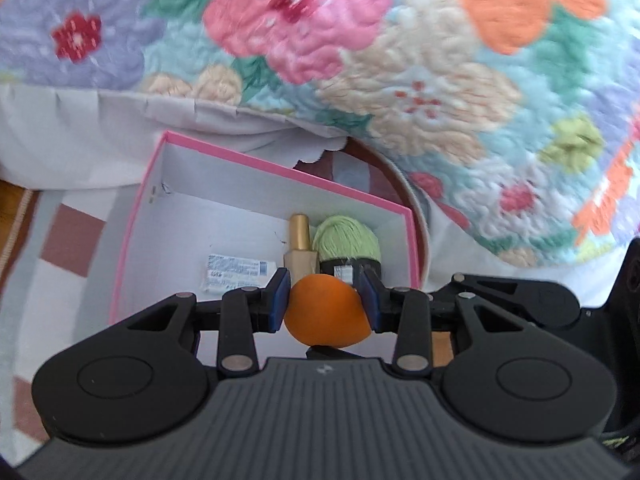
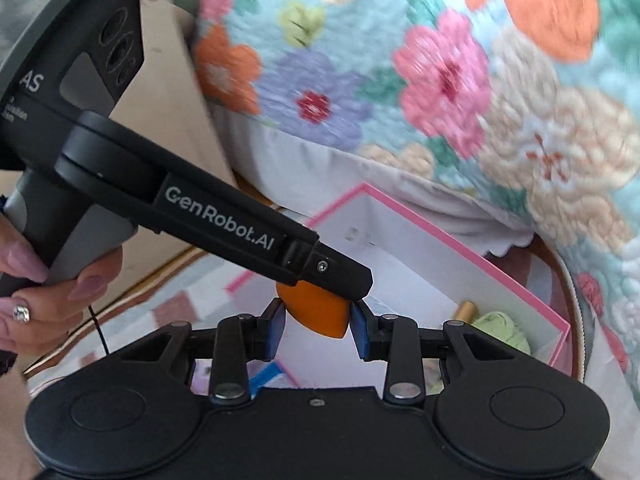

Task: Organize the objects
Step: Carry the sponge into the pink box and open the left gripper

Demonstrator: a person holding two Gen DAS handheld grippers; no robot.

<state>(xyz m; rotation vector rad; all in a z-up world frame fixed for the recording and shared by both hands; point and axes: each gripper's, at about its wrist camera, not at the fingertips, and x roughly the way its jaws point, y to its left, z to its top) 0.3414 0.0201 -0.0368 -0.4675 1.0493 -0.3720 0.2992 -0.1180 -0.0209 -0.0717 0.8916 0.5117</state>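
Pinching an orange sponge point(image 1: 326, 316) with the left gripper point(image 1: 326, 294), blue pads pressed into its left and right flanks. Hanging it above the near right part of a pink-edged box point(image 1: 224, 184) on a checked rug point(image 1: 72, 240), below a flowered quilt point(image 1: 440, 80). Already in the box, toward the far right corner: a gold-capped bottle point(image 1: 301, 246) lying down, a ball of green yarn point(image 1: 346, 240) just beside it, and a small white packet point(image 1: 236, 276) to the left.

As for the right gripper point(image 2: 318, 326): drawn narrow, with the sponge showing between its pads in its own view. Cannot tell whether pressing on the sponge or merely lined up behind it.

Likely to go wrong here:

- Slipping. Rounded, squashy and tapered, so probably apt to squirt out of a pinch, most of all under a quick swing or a twist. Blur on the quilt hints at speed.
- Bouncing out. Dropped from this height, could rebound off the bottle or the yarn, or roll over the low near rim onto the rug.
- Knocking the contents. Coming down directly over the bottle risks shoving it against the yarn; better to aim for the bare floor left of the packet.
- Clashing tools. With both grippers crowded round one small thing, easy to bump fingers or pull it two ways at once.
- Catching the box wall with a fingertip and dragging the light box across the rug.
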